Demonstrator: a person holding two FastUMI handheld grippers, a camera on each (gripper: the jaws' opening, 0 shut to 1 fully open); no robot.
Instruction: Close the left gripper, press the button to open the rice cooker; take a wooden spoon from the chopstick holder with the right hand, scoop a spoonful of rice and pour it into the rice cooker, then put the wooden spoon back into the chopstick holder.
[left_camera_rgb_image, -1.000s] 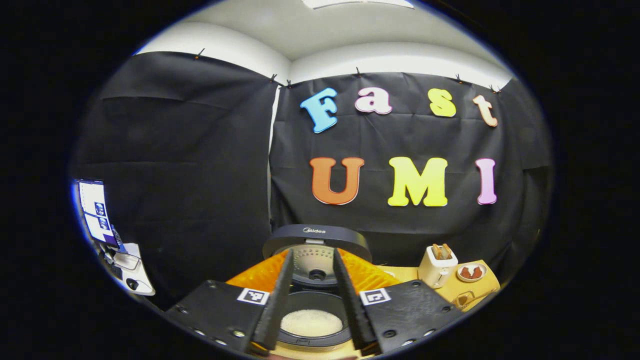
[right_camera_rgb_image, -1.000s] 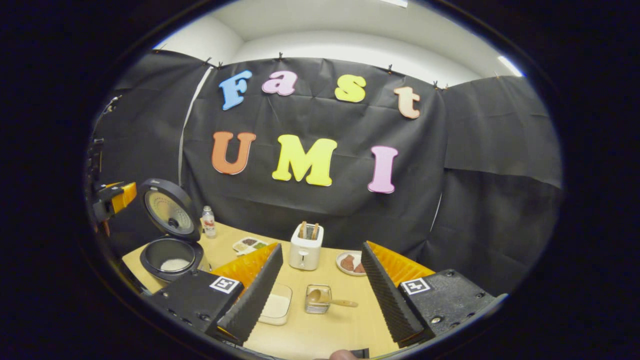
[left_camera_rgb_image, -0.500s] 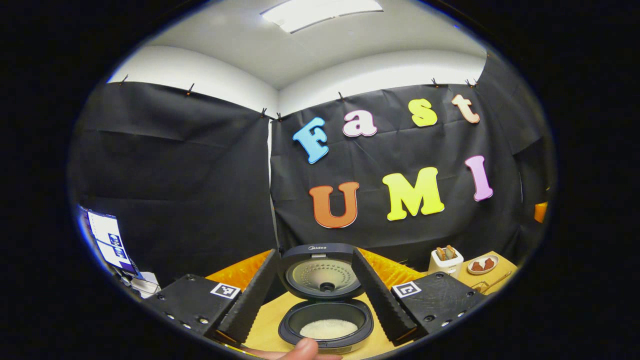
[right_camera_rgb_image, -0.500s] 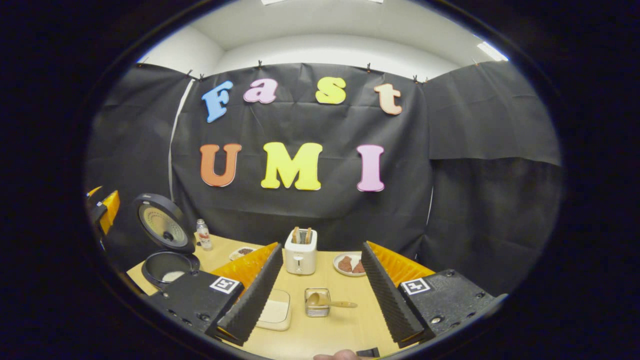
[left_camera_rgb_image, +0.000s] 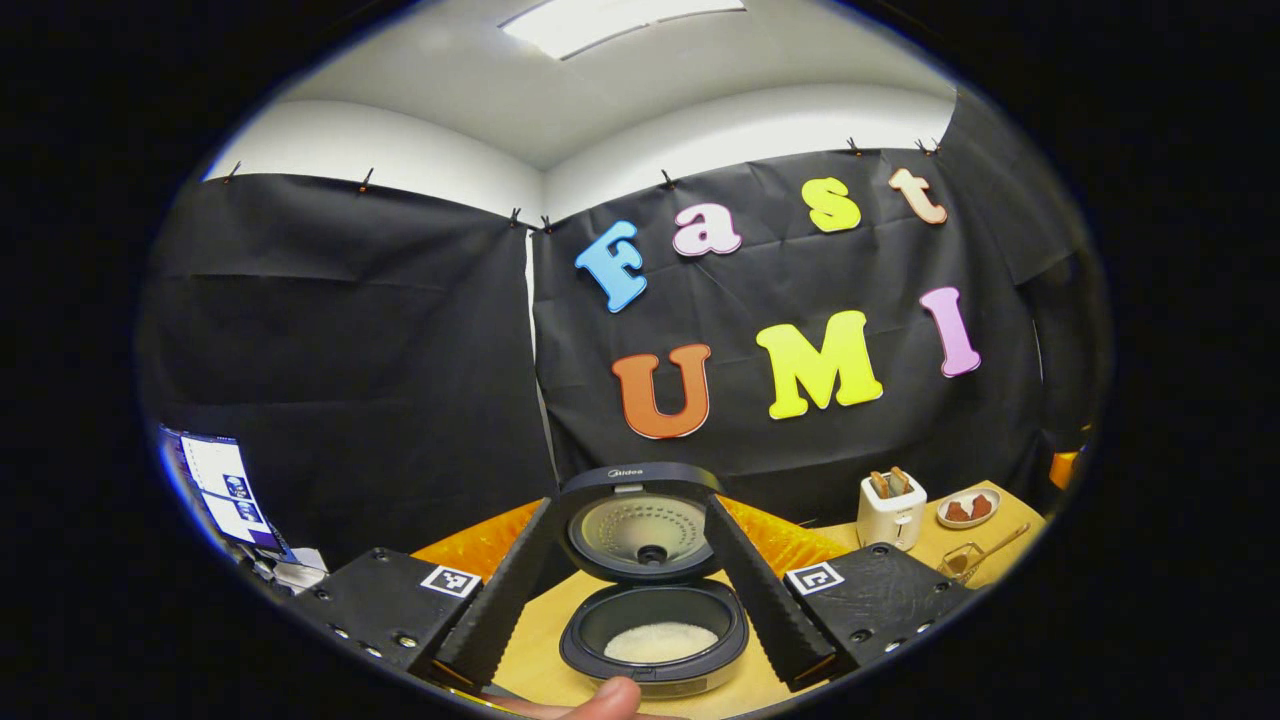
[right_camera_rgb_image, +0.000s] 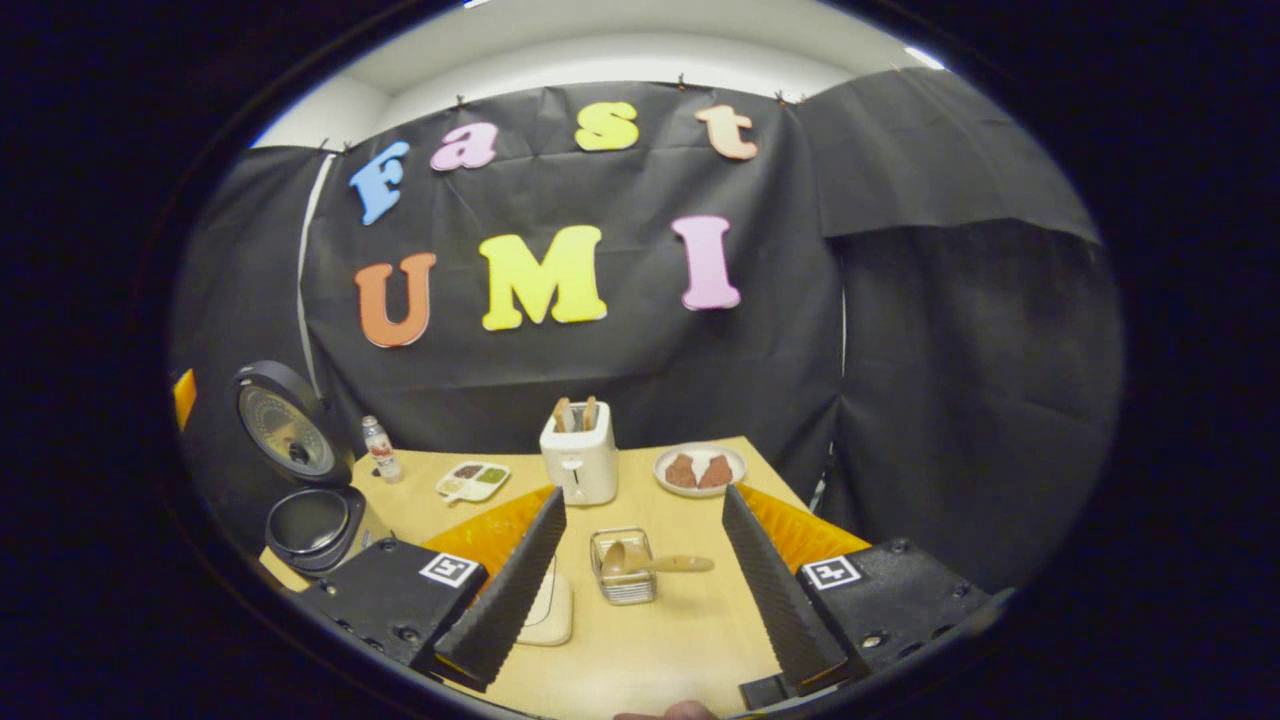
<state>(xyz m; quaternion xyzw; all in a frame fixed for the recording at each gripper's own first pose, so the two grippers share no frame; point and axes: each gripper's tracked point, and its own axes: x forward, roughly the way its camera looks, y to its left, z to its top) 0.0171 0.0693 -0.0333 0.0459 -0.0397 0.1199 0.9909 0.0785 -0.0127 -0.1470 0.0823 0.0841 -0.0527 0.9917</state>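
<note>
Pale wooden table (right_camera_rgb_image: 690, 640): carries all items listed below.

Black round rice cooker (left_camera_rgb_image: 655, 640): lid (left_camera_rgb_image: 640, 520) raised upright behind the pot, white rice lying in the bottom of the inner pot. In the right gripper view the same cooker (right_camera_rgb_image: 305, 520) sits at the far left corner of the table.

Small clear bottle with a white cap (right_camera_rgb_image: 380, 450): upright, just right of the cooker lid.

White divided dish of green and brown condiments (right_camera_rgb_image: 472, 480): between the bottle and the toaster.

White two-slot toaster (right_camera_rgb_image: 580, 455) with two slices of bread standing in it: at the middle back of the table.

White round plate with two brown pieces of food (right_camera_rgb_image: 700, 468): right of the toaster, near the table's back edge.

Wire-mesh square chopstick holder (right_camera_rgb_image: 622, 568): in front of the toaster. Light wooden spoon (right_camera_rgb_image: 655, 562): bowl inside the holder, handle lying out over the rim toward the right. Nothing touches either one.

Shallow cream-coloured square container (right_camera_rgb_image: 552, 610): just left of the holder, partly hidden behind a finger of the right gripper.

Left gripper (left_camera_rgb_image: 635, 590): fingers spread wide, nothing between them; cooker and lid are seen through the gap, apart from the fingers. A fingertip of the person (left_camera_rgb_image: 605, 697) shows at the bottom edge.

Right gripper (right_camera_rgb_image: 640, 580): fingers spread wide, empty, above the table; holder and spoon lie in the gap farther ahead, with no contact.
</note>
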